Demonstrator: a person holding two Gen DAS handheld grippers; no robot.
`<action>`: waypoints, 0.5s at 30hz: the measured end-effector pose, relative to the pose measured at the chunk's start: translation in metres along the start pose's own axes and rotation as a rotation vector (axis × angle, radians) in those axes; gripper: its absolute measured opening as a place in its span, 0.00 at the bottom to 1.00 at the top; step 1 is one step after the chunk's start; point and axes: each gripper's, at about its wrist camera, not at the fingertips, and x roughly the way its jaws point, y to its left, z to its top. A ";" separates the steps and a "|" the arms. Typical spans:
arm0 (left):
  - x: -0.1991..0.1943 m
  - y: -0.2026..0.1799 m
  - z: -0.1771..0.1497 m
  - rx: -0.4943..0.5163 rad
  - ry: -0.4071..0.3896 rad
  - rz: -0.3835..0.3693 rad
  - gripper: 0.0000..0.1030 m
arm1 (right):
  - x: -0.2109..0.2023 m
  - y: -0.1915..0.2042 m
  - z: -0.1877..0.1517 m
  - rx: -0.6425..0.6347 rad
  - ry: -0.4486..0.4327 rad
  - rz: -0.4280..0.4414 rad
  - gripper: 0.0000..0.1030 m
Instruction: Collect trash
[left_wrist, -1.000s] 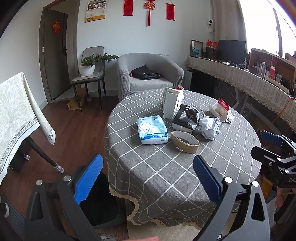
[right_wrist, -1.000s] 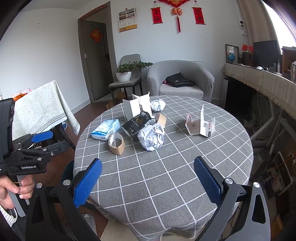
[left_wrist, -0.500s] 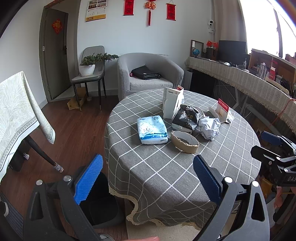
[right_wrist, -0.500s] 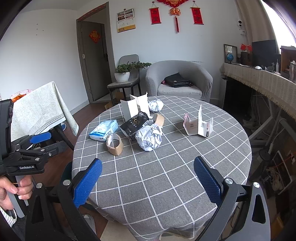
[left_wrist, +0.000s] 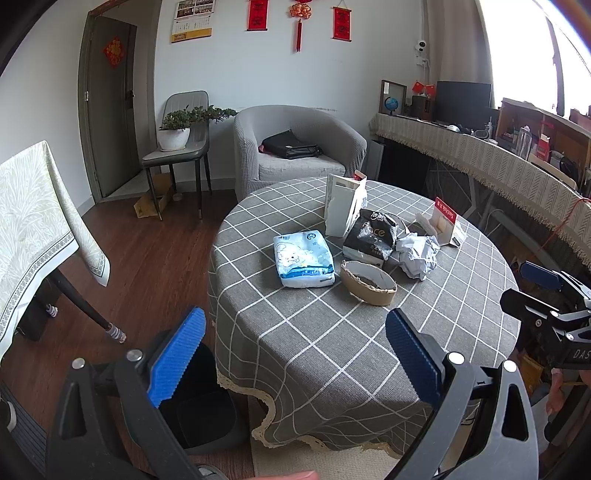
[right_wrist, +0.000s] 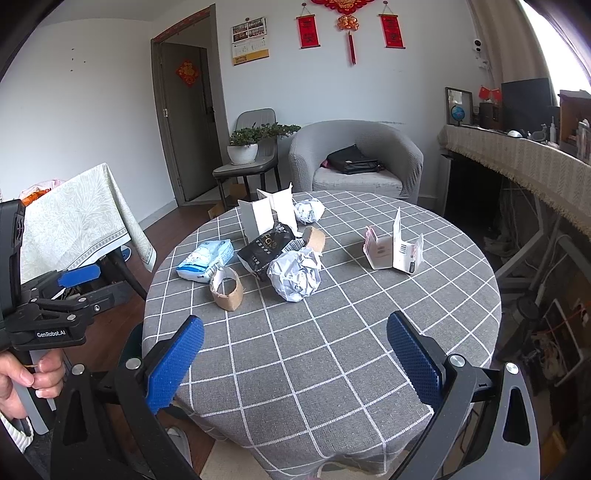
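Both jaws stand wide apart and empty: left gripper (left_wrist: 293, 354) and right gripper (right_wrist: 295, 356) hover short of the round table (right_wrist: 369, 369). Trash clusters mid-table: crumpled paper ball (right_wrist: 294, 276), cardboard ring (right_wrist: 226, 288), black packet (right_wrist: 266, 249). Best to reach for the paper ball first, closing gently across its middle, then carry it to the black bin (left_wrist: 201, 410) beside the table

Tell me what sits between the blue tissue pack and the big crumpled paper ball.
The black bag, with the cardboard ring just in front, in the right wrist view.
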 end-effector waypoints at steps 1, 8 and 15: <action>0.000 0.000 0.000 0.001 0.000 0.000 0.97 | 0.000 -0.001 0.000 0.001 0.000 0.001 0.97; 0.001 0.000 -0.001 0.003 0.002 0.001 0.97 | -0.001 -0.002 -0.001 -0.004 0.005 -0.002 0.97; -0.001 -0.005 -0.001 0.026 0.010 -0.004 0.97 | -0.003 -0.004 0.000 -0.011 -0.001 -0.070 0.97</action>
